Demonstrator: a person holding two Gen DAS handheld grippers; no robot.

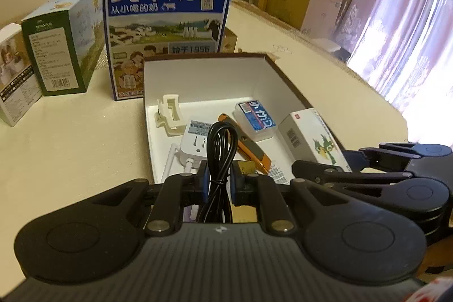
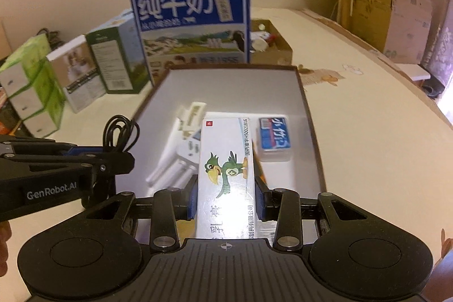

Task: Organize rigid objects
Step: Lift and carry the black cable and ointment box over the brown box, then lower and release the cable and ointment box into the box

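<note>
An open box (image 1: 203, 75) with a white inside and brown rim (image 2: 314, 132) sits on the table. In it lie a cream clip (image 1: 169, 115), a white plug adapter (image 1: 195, 142), an orange utility knife (image 1: 246, 145) and a blue-labelled clear case (image 1: 256, 118) (image 2: 274, 136). My left gripper (image 1: 219, 180) is shut on a coiled black cable (image 1: 222, 146) above the box's near edge; the cable also shows in the right wrist view (image 2: 121, 132). My right gripper (image 2: 226, 197) is shut on a white medicine box with a green bird (image 2: 226, 174) (image 1: 314, 137), held over the box's right side.
A tall blue milk carton box (image 1: 167, 24) stands right behind the open box. A green box (image 1: 59, 53) and a white box (image 1: 14, 75) stand at left, with green tissue packs (image 2: 31, 87). A cardboard box (image 2: 271, 44) and the table's edge are at right.
</note>
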